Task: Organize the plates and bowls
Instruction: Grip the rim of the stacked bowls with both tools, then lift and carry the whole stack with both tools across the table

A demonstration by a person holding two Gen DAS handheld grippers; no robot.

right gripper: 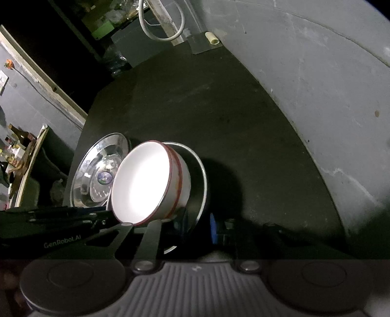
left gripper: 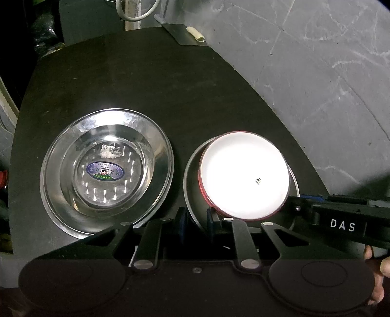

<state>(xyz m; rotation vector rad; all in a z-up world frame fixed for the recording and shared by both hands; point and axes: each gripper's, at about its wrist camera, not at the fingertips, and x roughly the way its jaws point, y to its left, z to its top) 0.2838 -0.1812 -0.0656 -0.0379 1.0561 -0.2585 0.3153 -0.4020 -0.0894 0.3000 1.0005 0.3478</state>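
Note:
A white bowl with a red rim [left gripper: 243, 175] sits in a steel-rimmed plate [left gripper: 192, 185] on the dark table. My left gripper [left gripper: 196, 222] is shut on that plate's near rim, a blue pad on each side of the edge. From the right, my right gripper [left gripper: 290, 202] reaches the same plate's right side. In the right wrist view the plate's rim [right gripper: 203, 180] runs between my right gripper's [right gripper: 198, 224] fingers, which are shut on it, and the white bowl [right gripper: 146, 183] fills the plate. A second steel plate [left gripper: 61, 156] at the left holds a shiny bowl with a blue oval label [left gripper: 107, 170].
The dark table top [left gripper: 146, 85] ends in a curved edge on the right, with grey floor [left gripper: 316, 73] beyond. A cream tube [left gripper: 195, 34] lies on a grey sheet at the far edge, and a white cable loop [left gripper: 136, 12] hangs behind. A person's fingers [left gripper: 377, 268] show at lower right.

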